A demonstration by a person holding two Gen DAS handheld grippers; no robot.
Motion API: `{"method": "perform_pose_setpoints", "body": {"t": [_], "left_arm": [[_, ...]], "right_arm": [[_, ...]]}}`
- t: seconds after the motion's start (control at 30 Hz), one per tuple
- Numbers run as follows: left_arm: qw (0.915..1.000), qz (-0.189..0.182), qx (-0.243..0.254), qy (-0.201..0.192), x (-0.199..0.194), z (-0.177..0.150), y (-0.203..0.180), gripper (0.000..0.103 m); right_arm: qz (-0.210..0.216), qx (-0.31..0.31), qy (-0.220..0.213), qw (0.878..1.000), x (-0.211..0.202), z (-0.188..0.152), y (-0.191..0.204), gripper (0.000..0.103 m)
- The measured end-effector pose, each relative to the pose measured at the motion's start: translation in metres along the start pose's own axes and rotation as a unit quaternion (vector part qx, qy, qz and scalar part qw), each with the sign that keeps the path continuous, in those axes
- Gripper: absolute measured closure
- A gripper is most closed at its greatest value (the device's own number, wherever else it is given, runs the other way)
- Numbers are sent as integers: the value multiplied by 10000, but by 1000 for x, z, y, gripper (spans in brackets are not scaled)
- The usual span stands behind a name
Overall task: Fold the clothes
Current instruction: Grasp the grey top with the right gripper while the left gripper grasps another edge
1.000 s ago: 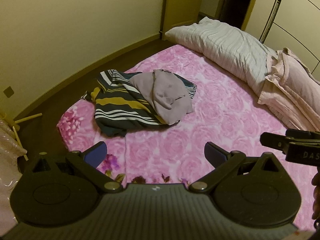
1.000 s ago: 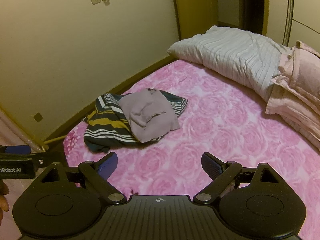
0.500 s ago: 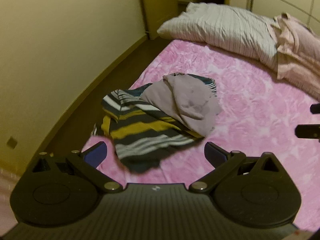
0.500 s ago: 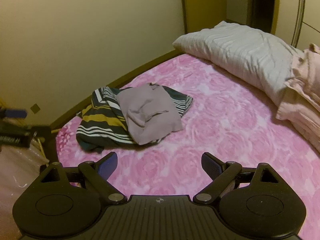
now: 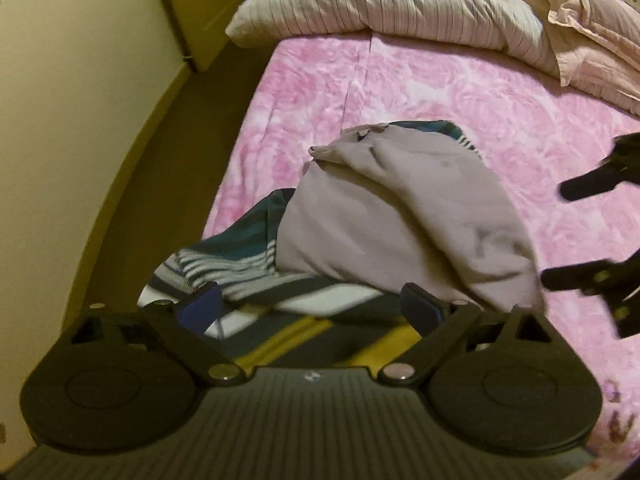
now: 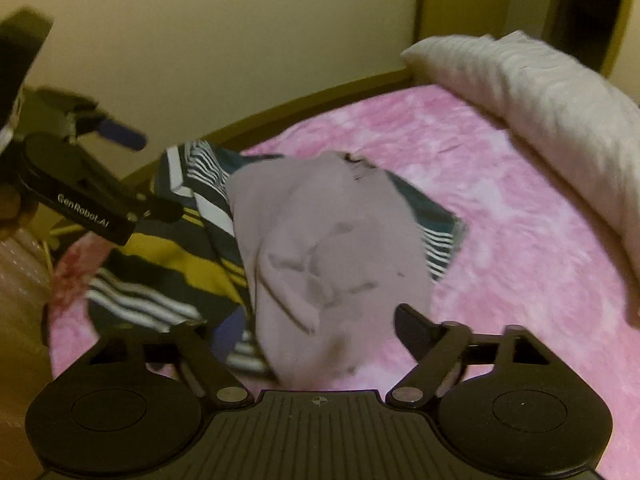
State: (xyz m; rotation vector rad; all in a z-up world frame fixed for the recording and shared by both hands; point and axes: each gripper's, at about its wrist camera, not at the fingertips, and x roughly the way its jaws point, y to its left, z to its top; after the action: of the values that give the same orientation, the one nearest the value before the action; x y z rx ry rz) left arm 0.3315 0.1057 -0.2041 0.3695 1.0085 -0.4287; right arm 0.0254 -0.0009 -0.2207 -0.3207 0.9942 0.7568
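Clothes lay in a loose heap near the bed's left edge, well short of the pillows at the head, so both tools could reach them from the foot. The grey garment (image 5: pixel 404 216) sat crumpled on top of the striped garment (image 5: pixel 256 264), covering its middle and right part; stripes showed at 9 o'clock and at 1 o'clock of the grey one in the right wrist view.

The left gripper (image 5: pixel 308 308) hung low over the striped cloth's near edge, jaws spread wide with nothing between them, the cloth running under both fingers. Whether the pads touched fabric could not be told. The right gripper (image 6: pixel 316 332) was likewise released, its fingers straddling the near end of the grey garment (image 6: pixel 324 256), which looked the likely first pick since it lay uppermost. Each tool showed in the other's view: the right at 3 o'clock, the left at 9 o'clock.

The grey piece looked soft and thin, bunched into folds with a puckered ridge along the far end. The striped garment (image 6: pixel 168 264) was dark teal with white and mustard bands, rumpled, one corner hanging toward the floor side. Neither piece was spread flat, so folding had not begun, by my reading. The pink sheet (image 6: pixel 520 208) right of the heap was free for laying a garment out.
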Motion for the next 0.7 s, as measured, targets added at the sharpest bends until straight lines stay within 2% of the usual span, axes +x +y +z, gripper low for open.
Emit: {"method": "perform_pose_setpoints", "body": {"t": [0.1, 0.17, 0.2, 0.23, 0.27, 0.37, 0.47, 0.53, 0.57, 0.6, 0.63, 0.67, 0.7], "left_arm": [[9998, -213, -25, 1, 27, 2, 14, 12], [9993, -360, -7, -48, 40, 5, 20, 13], [9990, -430, 14, -76, 44, 5, 21, 14], [9988, -488, 46, -99, 48, 7, 22, 14], [9983, -558, 85, -111, 52, 9, 22, 14], [9975, -677, 149, -116, 61, 17, 19, 15], [9961, -850, 202, -131, 65, 26, 14, 22], [9947, -963, 333, -137, 67, 32, 6, 34], [9941, -986, 424, -136, 66, 35, 1, 37], [9935, -1006, 518, -133, 66, 37, -4, 45], [9924, -1072, 585, -155, 64, 39, -9, 63], [9920, -1081, 630, -171, 62, 40, -14, 70], [9917, -1057, 708, -180, 58, 43, -20, 85]], "right_arm": [[78, -103, 120, 9998, 41, 10, 4, 38], [94, -222, 174, 9996, 60, 15, 7, 49], [79, -283, 170, 9994, 63, 17, 9, 59], [149, -308, 183, 9992, 64, 18, 9, 82], [253, -225, 166, 9993, 61, 19, 7, 91], [143, 16, 29, 9999, 42, 16, -4, 93], [-82, 324, -120, 9994, 14, 13, -21, 95], [-249, 483, -195, 9983, -1, 11, -32, 101], [-298, 544, -219, 9978, -8, 9, -36, 102], [-354, 612, -226, 9972, -12, 9, -41, 102], [-372, 657, -235, 9969, -15, 10, -44, 102], [-407, 711, -250, 9963, -22, 6, -44, 102], [-427, 750, -265, 9959, -26, 5, -46, 103]]}}
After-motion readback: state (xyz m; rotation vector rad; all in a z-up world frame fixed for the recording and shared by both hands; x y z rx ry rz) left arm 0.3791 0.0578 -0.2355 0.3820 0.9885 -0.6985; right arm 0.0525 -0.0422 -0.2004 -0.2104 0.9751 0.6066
